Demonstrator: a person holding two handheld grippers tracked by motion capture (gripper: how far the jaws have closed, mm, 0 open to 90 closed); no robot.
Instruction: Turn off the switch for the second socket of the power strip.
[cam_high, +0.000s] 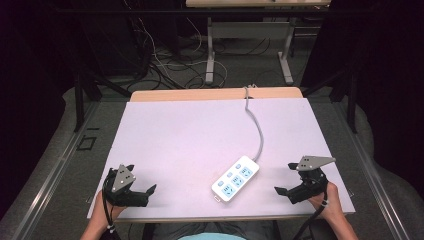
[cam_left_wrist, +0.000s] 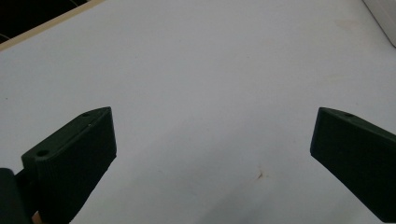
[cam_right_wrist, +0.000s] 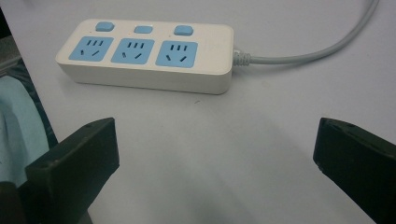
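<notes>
Held wide open and empty: left gripper (cam_high: 141, 180) and right gripper (cam_high: 285, 178), both near the table's (cam_high: 175, 125) front edge. Lay between them, untouched: white power strip (cam_high: 235, 178), with bare tabletop all around.

Light falls evenly from above onto the white counter (cam_high: 200, 135), which reads bright with a faint violet cast in the high view, while the floor and the surroundings at 9 and 3 o'clock sink into near black. Shadows are soft and short. That view is low in detail and slightly grainy. In both gripper views the near black jaws at 7 and 5 o'clock are soft-edged, and a dim grey shadow pools between them at 6 o'clock.
</notes>
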